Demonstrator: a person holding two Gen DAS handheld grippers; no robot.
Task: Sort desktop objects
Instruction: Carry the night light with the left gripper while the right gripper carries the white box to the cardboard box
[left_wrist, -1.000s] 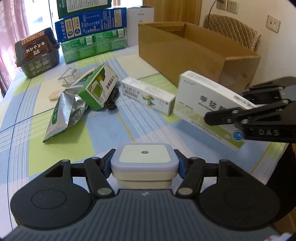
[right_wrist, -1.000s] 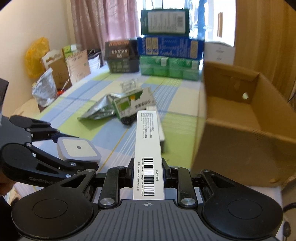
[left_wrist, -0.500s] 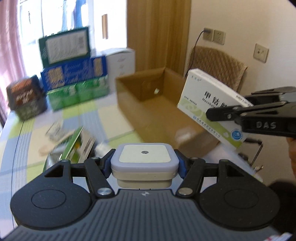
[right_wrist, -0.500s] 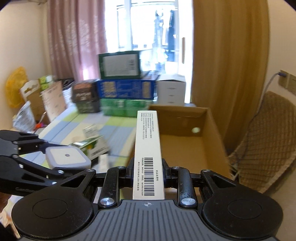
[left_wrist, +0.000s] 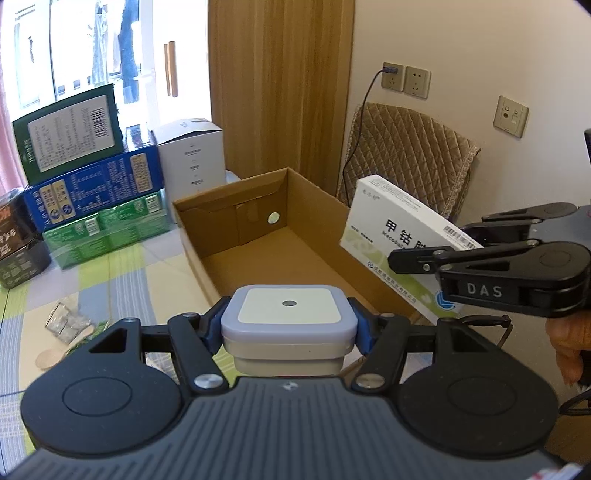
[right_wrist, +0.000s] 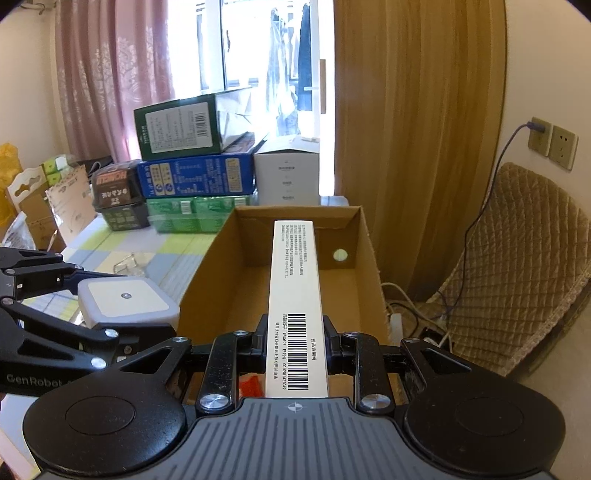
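Observation:
My left gripper (left_wrist: 289, 328) is shut on a square white night light (left_wrist: 289, 314) with a pale lilac rim, held above the near end of an open cardboard box (left_wrist: 236, 236). In the right wrist view the same night light (right_wrist: 125, 297) and left gripper (right_wrist: 127, 310) hang at the box's left wall. My right gripper (right_wrist: 296, 341) is shut on a flat white medicine box (right_wrist: 293, 288), held on edge with its barcode side up, over the cardboard box (right_wrist: 207, 288). The left wrist view shows that medicine box (left_wrist: 399, 240) and the right gripper (left_wrist: 436, 247) above the box's right side.
Stacked green, blue and white cartons (left_wrist: 92, 184) stand at the table's far end beside the cardboard box. A clear plastic wrapper (left_wrist: 66, 321) lies on the checked tablecloth. A quilted chair (right_wrist: 517, 266) and cables (right_wrist: 402, 306) are to the right of the box. Something red (right_wrist: 251, 384) lies under the right gripper.
Both grippers have risen from the table and moved toward the cardboard box, carrying the night light and the medicine box. The loose items on the tablecloth have dropped out of view.

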